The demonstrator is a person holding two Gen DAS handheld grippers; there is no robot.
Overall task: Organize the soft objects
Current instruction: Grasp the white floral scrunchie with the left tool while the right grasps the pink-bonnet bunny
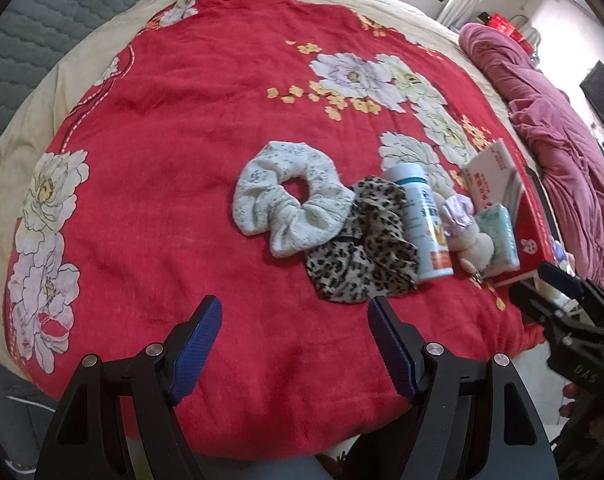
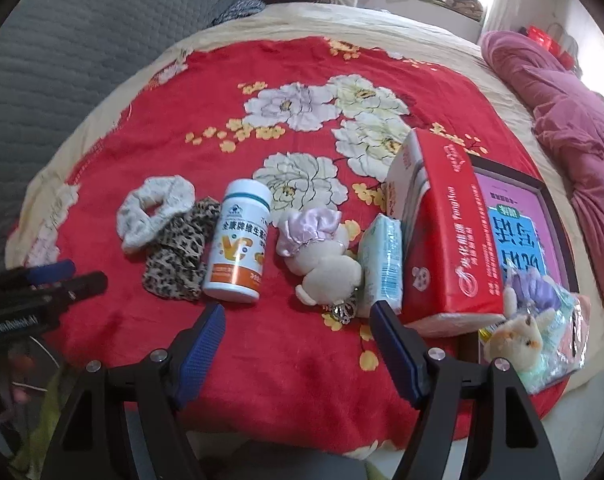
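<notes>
Scrunchies (image 1: 294,204), bottle (image 2: 240,240) and plush (image 2: 321,264) lie beneath both released, empty hand-held grippers (image 1: 294,320) (image 2: 298,324).

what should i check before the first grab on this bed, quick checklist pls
1. Left claw open and empty: ok.
2. Right claw open and empty: ok.
3. White scrunchie free to lift: not ok, its edge overlaps the leopard scrunchie.
4. Plush toy clear of hard items: not ok, it lies pressed between the vitamin bottle and the tissue pack.
5. Drop-off spot for soft things: cannot tell, none is marked.
6. Claws apart from each other: ok.
</notes>
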